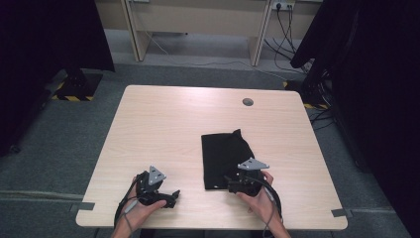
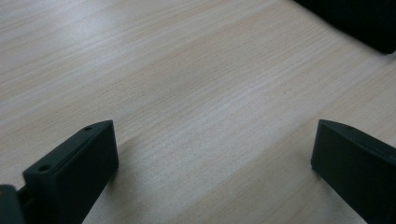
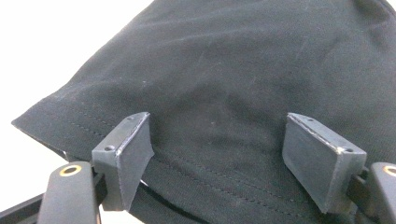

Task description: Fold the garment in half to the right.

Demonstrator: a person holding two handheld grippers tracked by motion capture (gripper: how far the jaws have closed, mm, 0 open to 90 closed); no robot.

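Right gripper (image 3: 217, 158) hovers, jaws spread, over the folded black garment (image 1: 225, 156) at lower right (mostly folded, I judge); left gripper (image 2: 215, 158) rests released, tidying remains

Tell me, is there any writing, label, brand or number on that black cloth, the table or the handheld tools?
None can be read.
Black cloth: plain fabric with a stitched hem, no print or tag with letters.
Table: bare wood grain.
Left gripper and right gripper: no markings legible.
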